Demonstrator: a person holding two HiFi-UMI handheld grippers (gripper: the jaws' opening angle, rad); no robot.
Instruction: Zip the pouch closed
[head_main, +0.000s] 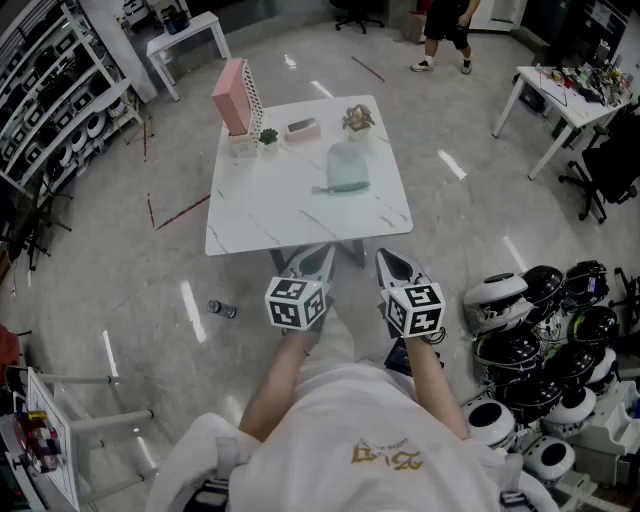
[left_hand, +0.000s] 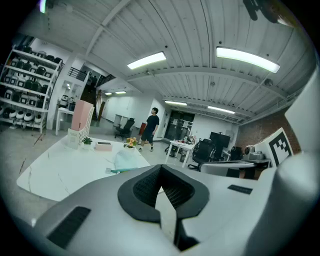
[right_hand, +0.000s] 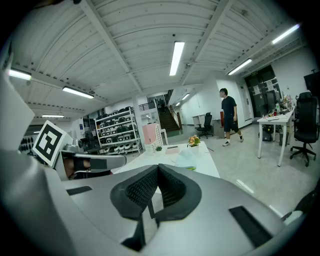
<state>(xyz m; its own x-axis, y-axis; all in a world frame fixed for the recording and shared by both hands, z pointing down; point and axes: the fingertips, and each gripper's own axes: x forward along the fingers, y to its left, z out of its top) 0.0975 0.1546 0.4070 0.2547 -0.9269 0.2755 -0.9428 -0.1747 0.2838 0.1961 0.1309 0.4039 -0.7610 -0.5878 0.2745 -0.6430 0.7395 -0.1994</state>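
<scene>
A pale mint pouch (head_main: 346, 168) lies flat on the white marble table (head_main: 262, 215), right of its middle; a teal strip runs along its near edge. It also shows in the left gripper view (left_hand: 125, 160) and, small, in the right gripper view (right_hand: 187, 159). My left gripper (head_main: 318, 260) and right gripper (head_main: 393, 263) hover side by side in front of the table's near edge, well short of the pouch. Both are shut with nothing between the jaws, as the left gripper (left_hand: 161, 173) and right gripper (right_hand: 158, 170) show in their own views.
At the table's far edge stand a pink box (head_main: 232, 95), a small plant (head_main: 268, 136), a low pink case (head_main: 301, 128) and a flower pot (head_main: 358, 119). Helmets (head_main: 540, 330) pile up on the floor at right. A person (head_main: 445, 30) walks at the back. Shelves (head_main: 55, 90) line the left.
</scene>
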